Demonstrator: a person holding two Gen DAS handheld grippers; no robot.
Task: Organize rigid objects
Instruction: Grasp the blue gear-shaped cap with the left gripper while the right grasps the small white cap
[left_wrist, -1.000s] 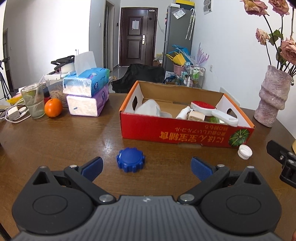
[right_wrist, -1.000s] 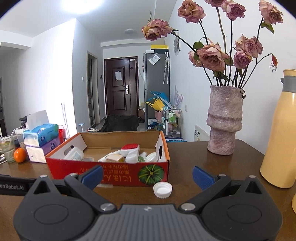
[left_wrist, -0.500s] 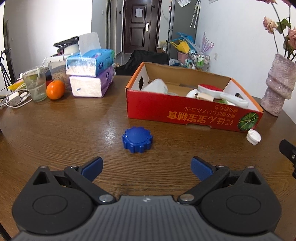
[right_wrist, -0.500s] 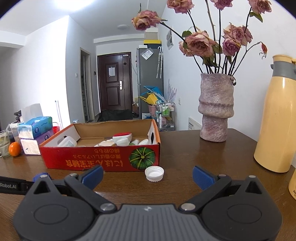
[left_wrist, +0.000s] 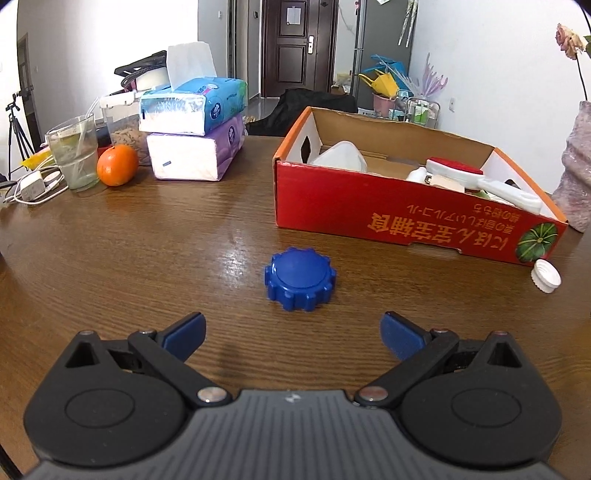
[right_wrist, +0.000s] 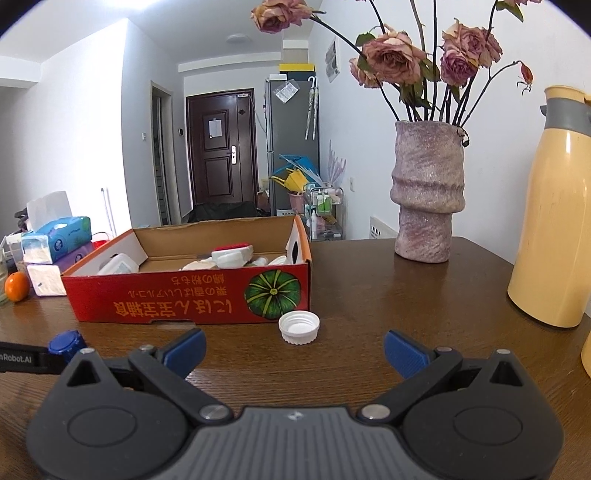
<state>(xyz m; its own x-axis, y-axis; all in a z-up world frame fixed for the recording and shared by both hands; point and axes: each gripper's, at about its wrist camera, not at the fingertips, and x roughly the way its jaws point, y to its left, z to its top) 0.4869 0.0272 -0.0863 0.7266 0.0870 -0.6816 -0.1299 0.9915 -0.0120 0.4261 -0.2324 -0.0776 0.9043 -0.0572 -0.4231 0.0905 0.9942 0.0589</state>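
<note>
While both grippers hover low over the brown wooden table (left_wrist: 147, 258), the biggest task item is the red cardboard box (left_wrist: 406, 218), one in number, a shallow open tray with orange-edged flaps, upside-down printed characters and a green pumpkin picture on its near wall. Its long axis runs left to right across the left wrist view, slanting away toward the right, and it sits on the table beyond both loose caps. Inside lie several white plastic pieces, too jumbled to count, among them a white container (left_wrist: 341, 157) at the left end and a red-topped brush with a white handle (left_wrist: 480, 181) toward the right end, its handle pointing to the box's near right corner.

Next in size is one blue cap (left_wrist: 300, 278), a round knob with a notched, gear-like rim and a flat top. It rests flat side up on the bare wood, near the box's front wall but apart from it, and directly ahead of the left gripper (left_wrist: 291, 332), whose blue-padded fingers are spread wide and empty, with the cap just beyond the tips.

Smallest is one white cap (right_wrist: 299, 326), ribbed around its side and lying with its hollow opening up, just beside the box's pumpkin corner. The right gripper (right_wrist: 293, 350) is likewise spread wide and holds nothing, the white cap lying just ahead of its tips.

Being round, neither cap has a long axis.
</note>
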